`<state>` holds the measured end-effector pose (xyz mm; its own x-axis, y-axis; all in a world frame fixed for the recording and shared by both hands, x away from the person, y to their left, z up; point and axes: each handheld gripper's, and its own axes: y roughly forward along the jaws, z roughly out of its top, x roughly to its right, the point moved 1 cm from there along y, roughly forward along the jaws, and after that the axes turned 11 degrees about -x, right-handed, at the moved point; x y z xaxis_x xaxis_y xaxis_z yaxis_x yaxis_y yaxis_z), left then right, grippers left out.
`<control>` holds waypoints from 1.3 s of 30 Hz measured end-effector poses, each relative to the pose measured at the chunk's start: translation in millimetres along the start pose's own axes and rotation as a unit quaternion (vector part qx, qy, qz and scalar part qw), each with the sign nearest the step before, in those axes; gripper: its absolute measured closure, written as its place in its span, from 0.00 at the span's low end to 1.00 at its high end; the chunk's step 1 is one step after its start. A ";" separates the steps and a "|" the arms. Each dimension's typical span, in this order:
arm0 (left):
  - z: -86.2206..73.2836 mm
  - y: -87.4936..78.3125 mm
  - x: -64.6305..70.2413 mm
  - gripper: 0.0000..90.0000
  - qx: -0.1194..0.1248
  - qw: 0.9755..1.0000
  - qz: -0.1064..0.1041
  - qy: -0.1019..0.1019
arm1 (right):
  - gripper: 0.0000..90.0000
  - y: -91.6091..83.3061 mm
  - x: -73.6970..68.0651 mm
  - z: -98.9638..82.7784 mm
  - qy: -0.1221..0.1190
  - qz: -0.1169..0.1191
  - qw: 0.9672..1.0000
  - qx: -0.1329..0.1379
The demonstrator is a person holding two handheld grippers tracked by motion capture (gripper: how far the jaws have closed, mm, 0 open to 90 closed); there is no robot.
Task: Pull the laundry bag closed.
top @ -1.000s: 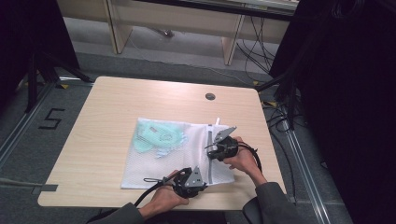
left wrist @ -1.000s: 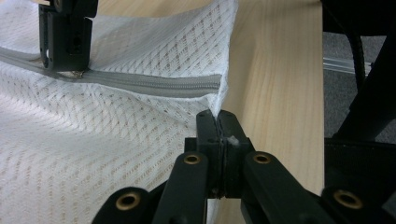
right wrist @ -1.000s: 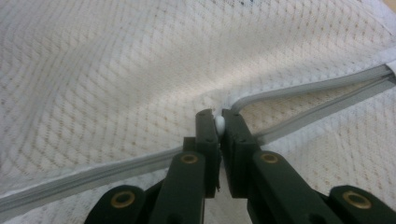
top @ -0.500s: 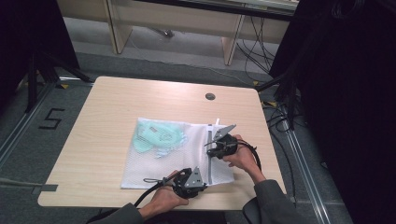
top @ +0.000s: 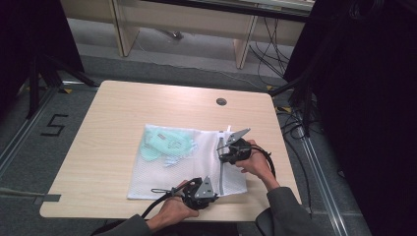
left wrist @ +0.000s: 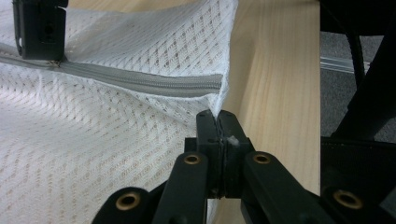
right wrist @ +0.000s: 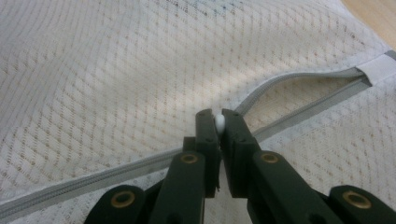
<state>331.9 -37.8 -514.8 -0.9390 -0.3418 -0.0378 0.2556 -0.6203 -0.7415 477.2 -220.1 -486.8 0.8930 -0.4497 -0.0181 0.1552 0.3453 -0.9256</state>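
A white mesh laundry bag (top: 187,162) lies flat on the wooden table (top: 123,108), with a mint-green garment (top: 164,142) in its left part. A grey zipper (left wrist: 140,81) runs along the bag's right edge. My left gripper (top: 215,193) (left wrist: 217,119) is shut on the bag's near right corner, by the zipper's end. My right gripper (top: 224,155) (right wrist: 219,122) sits farther along the zipper, shut on the white zipper pull (right wrist: 219,122). Beyond the pull the zipper (right wrist: 303,95) gapes open a little.
A round cable hole (top: 221,102) is in the table's far right part. The table's right edge (top: 282,147) is close to my right hand, with cables (top: 295,123) and dark equipment on the floor beyond. Wooden furniture legs (top: 243,46) stand behind the table.
My right gripper has edged slightly toward the far side along the zipper. My left gripper keeps its hold on the corner.
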 end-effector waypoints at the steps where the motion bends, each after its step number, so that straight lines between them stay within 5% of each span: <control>1: -0.2 -0.4 -0.3 0.99 -0.002 1.000 -0.001 0.001 | 0.96 0.0 0.0 0.0 0.000 0.000 1.000 0.000; 10: -0.5 2.3 3.9 0.99 -0.003 1.000 -0.010 0.002 | 0.96 1.0 5.9 -1.2 0.016 -0.008 1.000 0.008; 19: -0.2 1.8 2.9 0.99 -0.001 1.000 -0.011 -0.005 | 0.96 4.0 8.0 1.8 0.003 -0.014 1.000 0.007; 39: -1.6 0.1 1.4 0.99 0.004 1.000 -0.006 -0.004 | 0.96 5.8 16.9 5.2 0.017 -0.019 1.000 0.005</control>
<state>330.2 -37.2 -516.0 -0.9402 -0.3398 -0.0226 0.2453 -0.6299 -0.7369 495.3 -221.4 -490.6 0.8713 -0.4907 0.0031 0.1925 0.3359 -0.9220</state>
